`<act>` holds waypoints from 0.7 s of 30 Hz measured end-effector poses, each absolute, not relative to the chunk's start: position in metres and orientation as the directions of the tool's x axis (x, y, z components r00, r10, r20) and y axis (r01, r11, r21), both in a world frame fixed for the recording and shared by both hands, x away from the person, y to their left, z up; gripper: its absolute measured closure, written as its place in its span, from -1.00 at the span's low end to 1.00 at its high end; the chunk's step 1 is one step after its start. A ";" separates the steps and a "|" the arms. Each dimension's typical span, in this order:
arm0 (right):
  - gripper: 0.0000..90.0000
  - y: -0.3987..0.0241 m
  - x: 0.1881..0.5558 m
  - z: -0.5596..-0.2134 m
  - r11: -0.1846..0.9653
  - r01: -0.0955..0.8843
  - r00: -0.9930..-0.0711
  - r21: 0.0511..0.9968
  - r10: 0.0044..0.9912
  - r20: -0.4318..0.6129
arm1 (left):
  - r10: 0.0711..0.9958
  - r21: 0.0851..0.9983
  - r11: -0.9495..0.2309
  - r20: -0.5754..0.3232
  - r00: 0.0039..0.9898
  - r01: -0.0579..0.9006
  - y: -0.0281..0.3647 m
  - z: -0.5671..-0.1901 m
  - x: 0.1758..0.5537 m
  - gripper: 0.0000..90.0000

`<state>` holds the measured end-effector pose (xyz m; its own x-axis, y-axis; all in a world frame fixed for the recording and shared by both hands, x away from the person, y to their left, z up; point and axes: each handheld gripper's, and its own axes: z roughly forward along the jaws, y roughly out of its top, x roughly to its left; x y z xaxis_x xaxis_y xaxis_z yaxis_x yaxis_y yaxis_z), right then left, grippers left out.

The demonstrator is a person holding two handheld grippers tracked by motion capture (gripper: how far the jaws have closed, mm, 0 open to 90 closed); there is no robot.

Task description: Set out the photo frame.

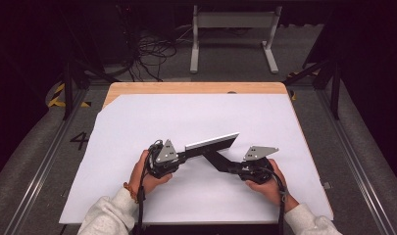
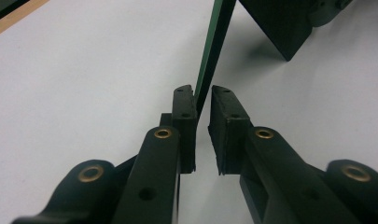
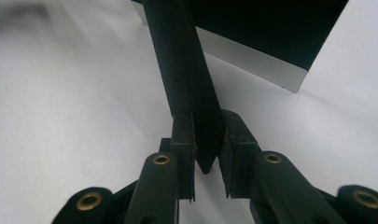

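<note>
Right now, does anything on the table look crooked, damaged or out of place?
Nothing looks damaged or spilled. The one oddity: the black panel stands tilted on edge over the white sheet, pinched by the left tongs, while the right tongs grip its dark flap.

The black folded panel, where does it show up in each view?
High view: black folded panel at centre, between both grippers.
Left gripper view: thin edge rising from the jaws.
Right gripper view: dark flap running up from the jaws.
Shared landmark: white sheet.

L gripper [image 1: 182, 156] jaws nearly closed, R gripper [image 1: 224, 165] likewise — hands low, angled inward
</note>
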<state>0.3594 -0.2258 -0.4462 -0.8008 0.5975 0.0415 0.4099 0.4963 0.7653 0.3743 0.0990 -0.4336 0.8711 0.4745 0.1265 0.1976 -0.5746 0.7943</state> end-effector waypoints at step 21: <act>0.61 -0.242 0.365 -0.444 0.457 0.458 -0.743 0.762 0.668 0.046 | 0.422 0.784 -0.596 0.123 0.898 0.173 0.086 -0.436 0.368 0.79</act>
<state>0.3654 -0.2420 -0.4441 -0.7430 0.6677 0.0457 0.4578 0.4572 0.7625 0.3682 0.0863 -0.4356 0.8981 0.4223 0.1231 0.1727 -0.5958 0.7843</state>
